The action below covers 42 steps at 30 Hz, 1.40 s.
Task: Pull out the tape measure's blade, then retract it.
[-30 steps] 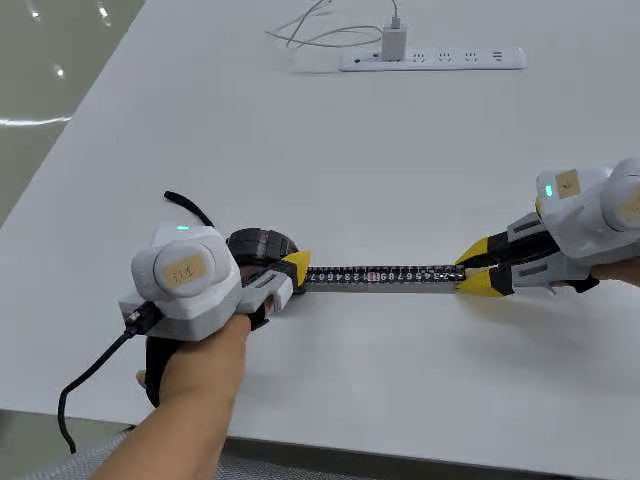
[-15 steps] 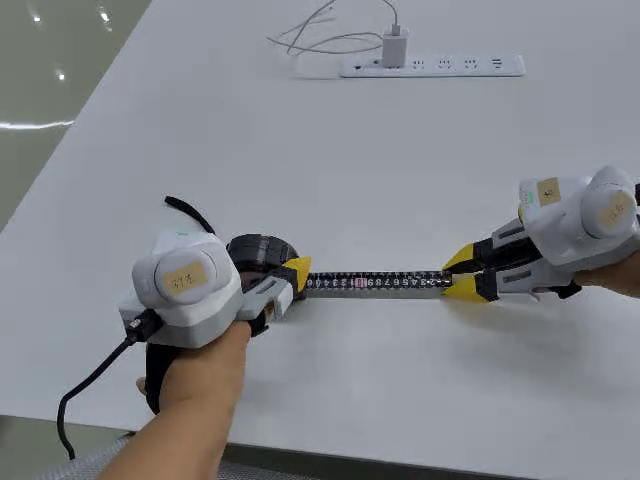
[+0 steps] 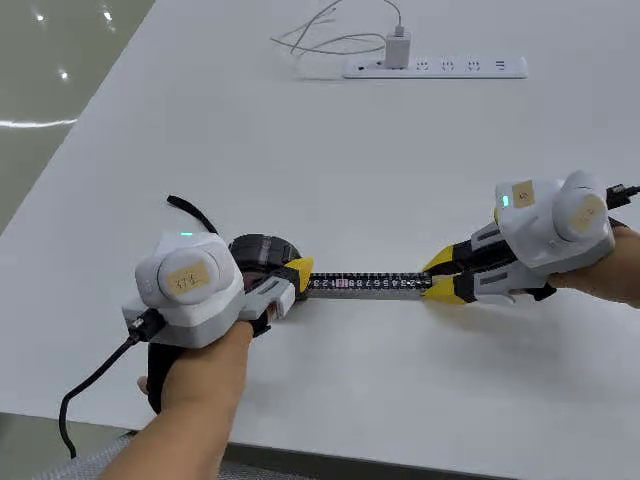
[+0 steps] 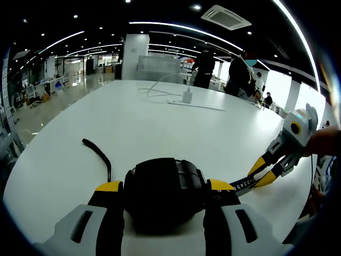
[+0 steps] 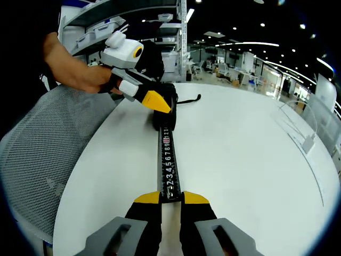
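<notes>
A black tape measure case point(image 3: 262, 254) point(image 4: 164, 190) point(image 5: 164, 105) rests on the white table, and my left gripper point(image 3: 292, 272) point(image 4: 165, 185) is shut on it. Its dark numbered blade point(image 3: 365, 284) point(image 5: 168, 165) point(image 4: 244, 183) runs out to the right along the tabletop. My right gripper point(image 3: 438, 276) point(image 5: 171, 198) is shut on the blade's end. A black wrist strap point(image 3: 190, 209) point(image 4: 99, 154) trails from the case toward the far left.
A white power strip point(image 3: 434, 67) with a plugged charger and loose white cables point(image 3: 320, 38) lies at the table's far side. The table's near edge point(image 3: 400, 468) runs just below my hands. People stand beyond the table in the left gripper view.
My right gripper has moved left toward the case with the blade's end in it, so the exposed blade is shorter. The left gripper and case have stayed put.
</notes>
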Tool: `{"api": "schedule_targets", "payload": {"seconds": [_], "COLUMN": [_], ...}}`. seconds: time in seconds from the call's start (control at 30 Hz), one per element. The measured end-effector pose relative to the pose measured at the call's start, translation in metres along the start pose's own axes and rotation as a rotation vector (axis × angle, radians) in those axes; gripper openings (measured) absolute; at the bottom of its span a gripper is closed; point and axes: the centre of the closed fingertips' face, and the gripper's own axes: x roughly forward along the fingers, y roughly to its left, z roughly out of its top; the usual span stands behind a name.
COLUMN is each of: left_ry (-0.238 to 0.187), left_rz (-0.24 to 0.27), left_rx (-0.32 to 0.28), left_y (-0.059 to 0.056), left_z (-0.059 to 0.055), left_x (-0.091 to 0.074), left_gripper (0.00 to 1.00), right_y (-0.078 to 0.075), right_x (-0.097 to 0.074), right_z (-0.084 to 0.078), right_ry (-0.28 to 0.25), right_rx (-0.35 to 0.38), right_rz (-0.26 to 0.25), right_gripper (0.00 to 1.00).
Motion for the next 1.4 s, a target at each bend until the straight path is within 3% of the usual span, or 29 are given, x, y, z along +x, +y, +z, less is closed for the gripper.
{"api": "schedule_targets", "payload": {"seconds": [1.4], "left_ry": [-0.006], "left_rz": [0.003], "left_rx": [0.001], "left_y": [0.0], "left_z": [-0.001], "left_x": [-0.001], "left_gripper": [0.56], "right_y": [0.001], "right_x": [0.032], "right_z": [0.025], "right_ry": [-0.016], "right_rx": [-0.03], "right_rz": [0.03], "right_gripper": [0.08]}}
